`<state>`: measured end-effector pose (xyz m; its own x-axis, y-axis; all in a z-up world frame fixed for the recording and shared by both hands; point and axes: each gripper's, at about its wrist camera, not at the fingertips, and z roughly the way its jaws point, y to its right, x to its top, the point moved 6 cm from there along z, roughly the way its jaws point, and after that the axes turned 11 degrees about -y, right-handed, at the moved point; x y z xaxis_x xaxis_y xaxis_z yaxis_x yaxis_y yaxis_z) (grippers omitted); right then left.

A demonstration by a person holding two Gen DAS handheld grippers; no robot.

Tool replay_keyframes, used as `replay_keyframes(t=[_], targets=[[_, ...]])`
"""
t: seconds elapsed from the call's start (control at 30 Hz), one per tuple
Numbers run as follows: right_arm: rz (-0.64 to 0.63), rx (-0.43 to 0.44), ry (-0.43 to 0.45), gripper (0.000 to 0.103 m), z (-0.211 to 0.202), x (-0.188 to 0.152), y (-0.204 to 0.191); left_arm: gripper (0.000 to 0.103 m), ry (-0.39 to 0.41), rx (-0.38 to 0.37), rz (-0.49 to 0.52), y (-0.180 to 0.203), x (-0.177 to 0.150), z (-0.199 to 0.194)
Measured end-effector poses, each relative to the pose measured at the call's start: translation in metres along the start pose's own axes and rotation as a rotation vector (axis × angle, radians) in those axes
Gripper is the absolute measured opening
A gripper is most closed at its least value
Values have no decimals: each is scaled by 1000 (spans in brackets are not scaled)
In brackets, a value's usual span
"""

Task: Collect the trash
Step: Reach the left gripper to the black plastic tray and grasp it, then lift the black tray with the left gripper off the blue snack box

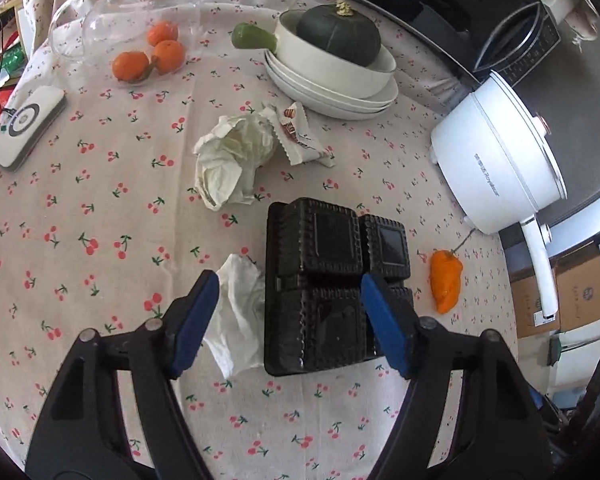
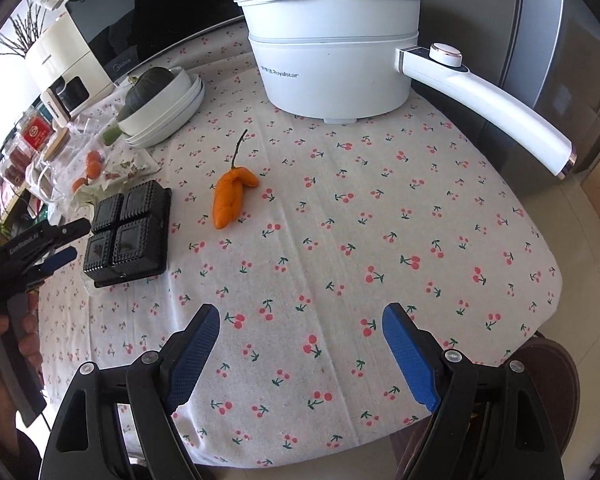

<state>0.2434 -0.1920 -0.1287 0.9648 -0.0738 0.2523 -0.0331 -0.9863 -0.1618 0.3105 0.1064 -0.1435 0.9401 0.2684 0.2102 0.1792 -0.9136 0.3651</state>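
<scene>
A black plastic tray [image 1: 320,284] with four moulded cups lies on the cherry-print tablecloth; it also shows in the right wrist view [image 2: 130,232]. A crumpled white tissue [image 1: 240,312] lies against its left side. My left gripper [image 1: 290,294] is open just above them, its fingers straddling the tissue and the tray's left half. Farther back lie a crumpled paper wad [image 1: 230,160] and a torn snack wrapper [image 1: 300,136]. My right gripper [image 2: 300,322] is open and empty over bare cloth near the table's front edge.
An orange pepper [image 2: 232,196] lies right of the tray. A white electric pot [image 2: 332,48] with a long handle stands at the back right. Stacked white dishes holding a dark squash [image 1: 340,36], tangerines [image 1: 148,58], a glass jar [image 1: 140,4] and a white device [image 1: 28,124] lie behind.
</scene>
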Motion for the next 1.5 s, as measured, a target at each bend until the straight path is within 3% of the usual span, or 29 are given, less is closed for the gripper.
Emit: replay_keyframes(t=[0.2, 0.37, 0.5, 0.53, 0.6, 0.63, 0.7, 0.9, 0.97, 1.0, 1.1, 1.33, 1.5], targets=[[2, 4, -18, 85, 6, 0, 2, 74, -27, -88, -31, -7, 12, 20], [12, 15, -22, 85, 6, 0, 2, 62, -41, -168, -31, -3, 18, 24], [7, 14, -17, 85, 3, -2, 2, 44, -59, -243, -57, -1, 13, 23], [7, 13, -17, 85, 3, -2, 3, 30, -61, -264, -58, 0, 11, 21], [9, 12, -16, 85, 2, -4, 3, 22, -65, -302, -58, 2, 8, 14], [9, 10, -14, 85, 1, -4, 3, 13, -68, -313, -55, 4, 6, 11], [7, 7, -5, 85, -2, -5, 3, 10, -79, -317, -38, 7, 0, 6], [7, 23, 3, 85, -7, -7, 2, 10, -87, -257, 85, 26, -17, -7], [5, 29, 6, 85, -9, -8, 0, 10, -74, -204, 133, 30, -19, -11], [4, 30, 7, 85, -9, -8, 0, 16, -68, -169, 151, 31, -20, -12], [1, 33, 11, 85, -12, -10, 1, 68, -45, -94, 171, 28, -22, -14], [15, 51, 7, 85, -14, -11, 5, 71, -9, -80, 126, 18, 1, -2], [9, 48, -6, 85, -10, -11, 7, 70, -11, -200, 8, 8, 20, 12]])
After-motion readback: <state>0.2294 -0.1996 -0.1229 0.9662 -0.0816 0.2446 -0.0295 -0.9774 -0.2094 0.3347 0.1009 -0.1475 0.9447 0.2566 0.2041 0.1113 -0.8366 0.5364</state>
